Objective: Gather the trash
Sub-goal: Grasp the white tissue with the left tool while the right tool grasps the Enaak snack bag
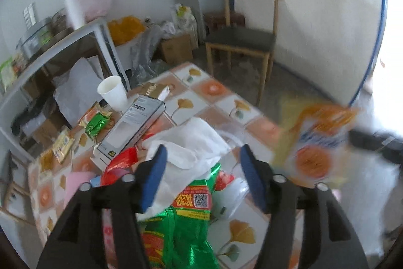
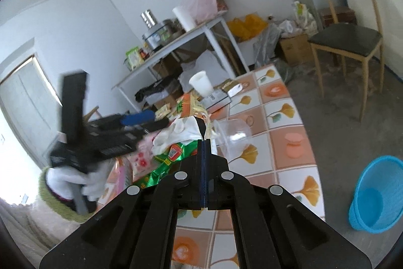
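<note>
My left gripper (image 1: pixel 202 155) is open above a pile of trash on the tiled table (image 1: pixel 219 97): a white plastic bag (image 1: pixel 191 145), a green snack wrapper (image 1: pixel 186 221) and a red wrapper (image 1: pixel 121 160). My right gripper (image 2: pixel 204 141) is shut on an orange and white snack packet (image 2: pixel 195 109), seen edge-on between its jaws; the same packet (image 1: pixel 320 143) shows blurred at the right of the left wrist view. The left gripper (image 2: pixel 131 121) appears in the right wrist view, held by a white-gloved hand (image 2: pixel 75 180). A blue trash basket (image 2: pixel 375 196) stands on the floor to the right of the table.
On the table lie a white paper cup (image 1: pixel 113 92), a grey box (image 1: pixel 133 127), small green and yellow packets (image 1: pixel 98 122) and a clear plastic cup (image 2: pixel 233 134). A wooden chair (image 1: pixel 241 39) stands beyond the table. A white side table (image 2: pixel 181 42) with clutter stands at the back.
</note>
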`<state>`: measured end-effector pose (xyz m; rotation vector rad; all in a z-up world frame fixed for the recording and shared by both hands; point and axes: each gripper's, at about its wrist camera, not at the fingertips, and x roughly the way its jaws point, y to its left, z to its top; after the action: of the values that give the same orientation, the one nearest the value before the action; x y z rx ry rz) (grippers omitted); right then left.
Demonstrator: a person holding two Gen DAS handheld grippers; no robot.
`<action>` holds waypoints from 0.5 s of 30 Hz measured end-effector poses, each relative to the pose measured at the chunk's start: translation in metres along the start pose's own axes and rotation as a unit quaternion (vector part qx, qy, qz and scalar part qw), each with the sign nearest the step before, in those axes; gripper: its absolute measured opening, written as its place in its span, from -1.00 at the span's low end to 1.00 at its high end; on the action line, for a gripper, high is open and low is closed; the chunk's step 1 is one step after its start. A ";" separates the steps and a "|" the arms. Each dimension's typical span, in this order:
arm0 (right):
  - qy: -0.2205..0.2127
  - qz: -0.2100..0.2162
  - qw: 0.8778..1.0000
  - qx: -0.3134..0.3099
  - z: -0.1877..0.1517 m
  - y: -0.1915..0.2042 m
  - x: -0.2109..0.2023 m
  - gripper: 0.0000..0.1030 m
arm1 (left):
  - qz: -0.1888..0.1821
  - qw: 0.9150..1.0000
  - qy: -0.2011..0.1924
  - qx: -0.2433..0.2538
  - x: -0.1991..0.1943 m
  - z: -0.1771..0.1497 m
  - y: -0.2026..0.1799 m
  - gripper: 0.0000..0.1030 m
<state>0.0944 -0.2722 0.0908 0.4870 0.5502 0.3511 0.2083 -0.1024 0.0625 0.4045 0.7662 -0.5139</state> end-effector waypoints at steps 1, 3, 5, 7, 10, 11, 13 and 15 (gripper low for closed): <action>-0.007 -0.003 1.000 0.006 0.000 -0.004 -0.007 -1.00 | 0.012 1.000 0.008 0.015 0.008 0.000 -0.004 0.21; -0.016 -0.008 1.000 0.016 0.001 -0.011 -0.015 -1.00 | 0.031 0.998 0.029 0.046 0.028 0.003 -0.012 0.24; -0.022 -0.012 0.999 0.029 0.000 -0.019 -0.020 -1.00 | 0.041 0.996 0.050 0.053 0.043 0.004 -0.012 0.25; -0.024 -0.020 0.999 0.038 -0.002 -0.027 -0.022 -1.00 | 0.050 0.996 0.064 0.045 0.056 0.007 -0.008 0.23; -0.023 -0.024 0.998 0.052 -0.005 -0.036 -0.021 -1.00 | 0.030 0.997 0.069 0.017 0.059 0.010 0.002 -0.28; -0.023 -0.024 0.998 0.055 -0.007 -0.038 -0.021 -1.00 | 0.025 0.997 0.069 0.008 0.058 0.010 0.005 -0.37; -0.022 -0.022 0.998 0.059 -0.008 -0.041 -0.020 -1.00 | 0.023 0.998 0.063 0.001 0.054 0.011 0.008 -0.67; -0.020 -0.019 0.998 0.061 -0.009 -0.042 -0.018 -1.00 | 0.023 0.998 0.059 0.003 0.050 0.011 0.008 -0.80</action>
<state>0.0830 -0.3120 0.0693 0.5998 0.5435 0.2724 0.2493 -0.1161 0.0343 0.4600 0.8664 -0.4534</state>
